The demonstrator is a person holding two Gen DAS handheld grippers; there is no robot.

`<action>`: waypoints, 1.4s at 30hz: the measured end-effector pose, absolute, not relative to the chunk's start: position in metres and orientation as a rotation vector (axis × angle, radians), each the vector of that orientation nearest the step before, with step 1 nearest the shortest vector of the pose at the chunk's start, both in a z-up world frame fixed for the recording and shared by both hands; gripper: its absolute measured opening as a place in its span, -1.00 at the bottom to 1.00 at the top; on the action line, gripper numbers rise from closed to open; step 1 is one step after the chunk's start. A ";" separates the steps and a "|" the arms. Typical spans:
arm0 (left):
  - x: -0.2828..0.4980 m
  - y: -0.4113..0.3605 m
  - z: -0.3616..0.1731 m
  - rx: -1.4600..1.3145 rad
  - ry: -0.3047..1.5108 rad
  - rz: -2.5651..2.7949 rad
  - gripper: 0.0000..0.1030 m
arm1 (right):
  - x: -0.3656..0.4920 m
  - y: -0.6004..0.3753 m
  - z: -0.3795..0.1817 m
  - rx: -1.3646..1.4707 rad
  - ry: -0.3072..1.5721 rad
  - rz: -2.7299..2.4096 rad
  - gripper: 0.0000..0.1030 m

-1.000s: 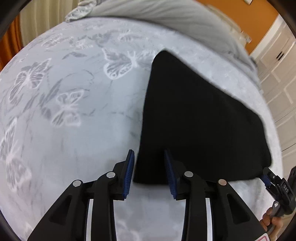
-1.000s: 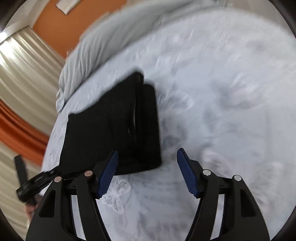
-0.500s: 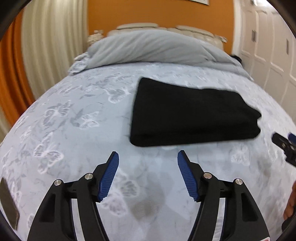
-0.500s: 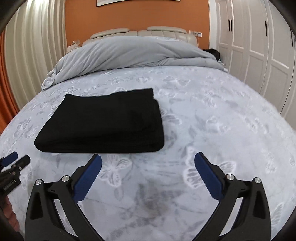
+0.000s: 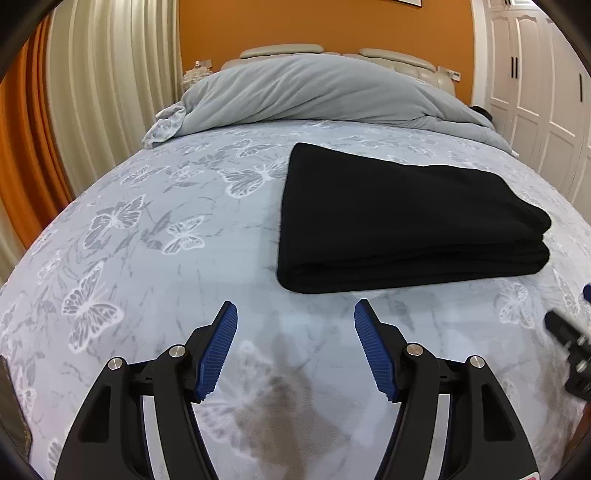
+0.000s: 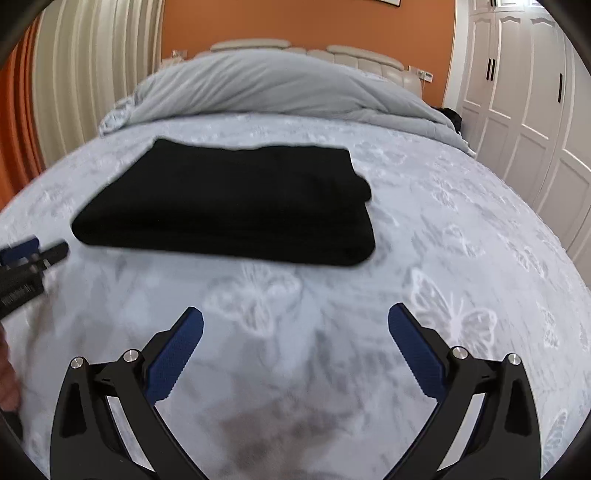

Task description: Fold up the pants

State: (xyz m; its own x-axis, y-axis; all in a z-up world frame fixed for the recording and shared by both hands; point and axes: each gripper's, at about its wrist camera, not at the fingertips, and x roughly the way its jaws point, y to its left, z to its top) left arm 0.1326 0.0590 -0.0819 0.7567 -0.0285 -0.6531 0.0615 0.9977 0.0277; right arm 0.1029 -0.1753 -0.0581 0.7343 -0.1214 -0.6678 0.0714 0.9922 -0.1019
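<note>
Orange wall (image 5: pixel 325 26) fills the far end of the room, with pale pleated curtains (image 5: pixel 110 85) to the left and white cupboard doors (image 6: pixel 524 110) to the right. Below it, a bed (image 5: pixel 147 229) takes up nearly all of both views, covered in a light grey sheet printed with butterflies. A plain grey duvet (image 5: pixel 317 96) is bunched up across the head of the bed, in front of a padded cream headboard (image 5: pixel 280 50).

Black pants (image 5: pixel 402 218) lie on the sheet in the middle of the bed, folded into a flat, thick rectangle of several stacked layers. The fold edges show along the near side and at the right-hand corner. The pants are clear of both tools.

Nearest the left camera, the left tool (image 5: pixel 295 325) sits above the bare sheet short of the near edge of the pants, its blue-padded fingers (image 5: pixel 218 350) spread wide and holding nothing. The right tool (image 6: pixel 295 332) is likewise over the sheet, near the pants but not touching them, with its jaws spread wider and empty. Each tool shows at the edge of the other's view, the right one blurred at the far right of the left camera.
</note>
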 end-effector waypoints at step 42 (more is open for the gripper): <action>0.116 0.044 -0.081 0.098 0.679 -0.043 0.42 | 0.108 -0.175 -0.060 -0.037 0.726 -0.150 0.91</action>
State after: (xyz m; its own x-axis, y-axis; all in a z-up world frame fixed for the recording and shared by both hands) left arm 0.1158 0.0444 -0.0810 0.7774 -0.0080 -0.6290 0.0719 0.9945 0.0762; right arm 0.1082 -0.1748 -0.0603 0.7376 -0.1498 -0.6584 0.1239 0.9886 -0.0861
